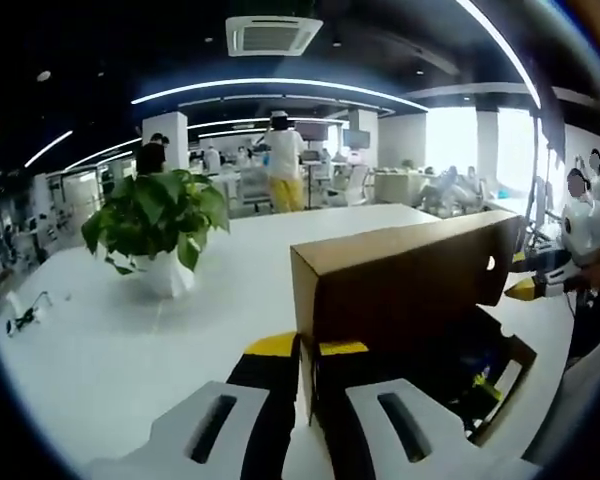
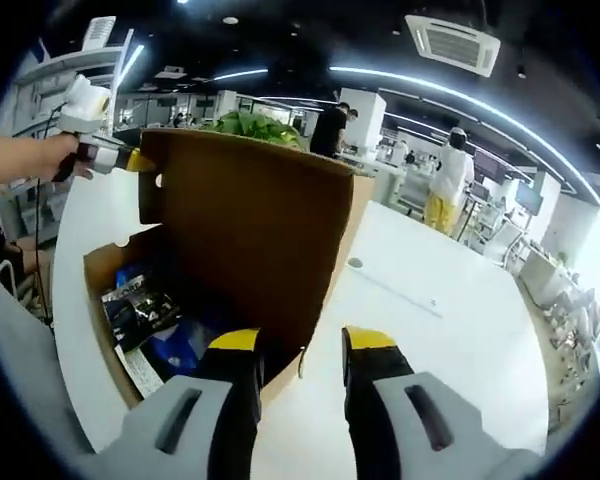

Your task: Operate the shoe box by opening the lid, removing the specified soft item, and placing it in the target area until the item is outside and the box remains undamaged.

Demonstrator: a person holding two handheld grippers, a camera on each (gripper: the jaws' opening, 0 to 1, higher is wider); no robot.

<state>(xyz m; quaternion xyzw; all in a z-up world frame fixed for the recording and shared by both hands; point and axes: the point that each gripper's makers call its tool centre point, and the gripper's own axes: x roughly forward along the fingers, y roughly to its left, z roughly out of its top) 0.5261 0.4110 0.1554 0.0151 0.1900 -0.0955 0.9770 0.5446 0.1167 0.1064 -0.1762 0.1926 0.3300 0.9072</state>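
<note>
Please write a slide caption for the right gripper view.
Both grippers hold the shoe box lid raised.

No words, brand names, numbers or signs can be read in either view. In the right gripper view, the packets [image 2: 145,305] lying inside the open shoe box [image 2: 270,230], just left of and beyond the left finger [image 2: 235,365], carry pale printing, but it is too blurred and small to make out. The white slip [image 2: 138,372] beside them shows no readable marks. In the left gripper view, the brown cardboard lid [image 1: 405,270] beyond the fingertips is plain, with no print.
</note>
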